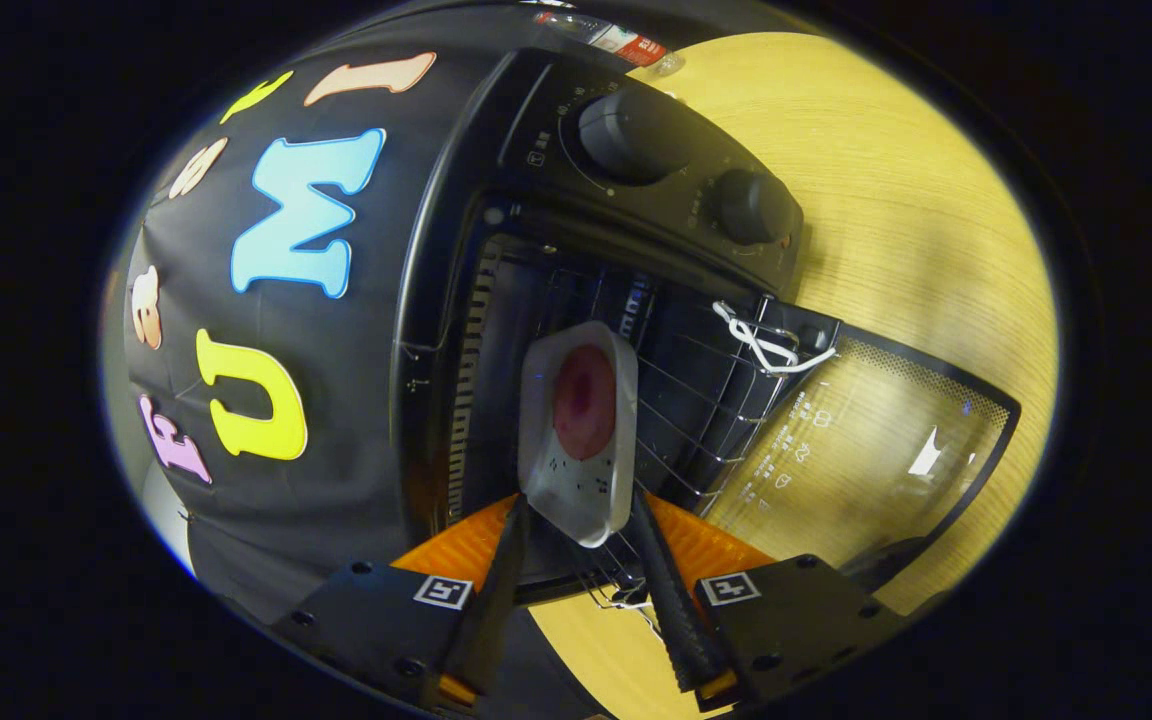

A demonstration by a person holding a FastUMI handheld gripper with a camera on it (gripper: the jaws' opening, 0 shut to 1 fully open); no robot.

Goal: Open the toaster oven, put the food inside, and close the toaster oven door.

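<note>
I see the toaster oven (626, 270) rolled sideways in my view, its door (876, 440) swung fully down and lying open over the light wooden table (916, 200). Two round knobs (636, 130) sit on the oven's control panel beside the cavity, one larger than the other. Inside the dark cavity the wire rack (696, 400) is visible, and a white cord or tie (766, 345) is looped at the rack's edge near the door hinge. The food, a reddish round piece (584, 400), lies in a shallow white tray (581, 430) which reaches into the mouth of the oven, over the rack. My gripper (581, 510) has its fingers spread about as wide as the tray's near end; the tray sits between their tips, and both appear to touch its edges, though I cannot tell for certain that they press on it. Through the glass of the open door I can see the grain of the table beneath
</note>
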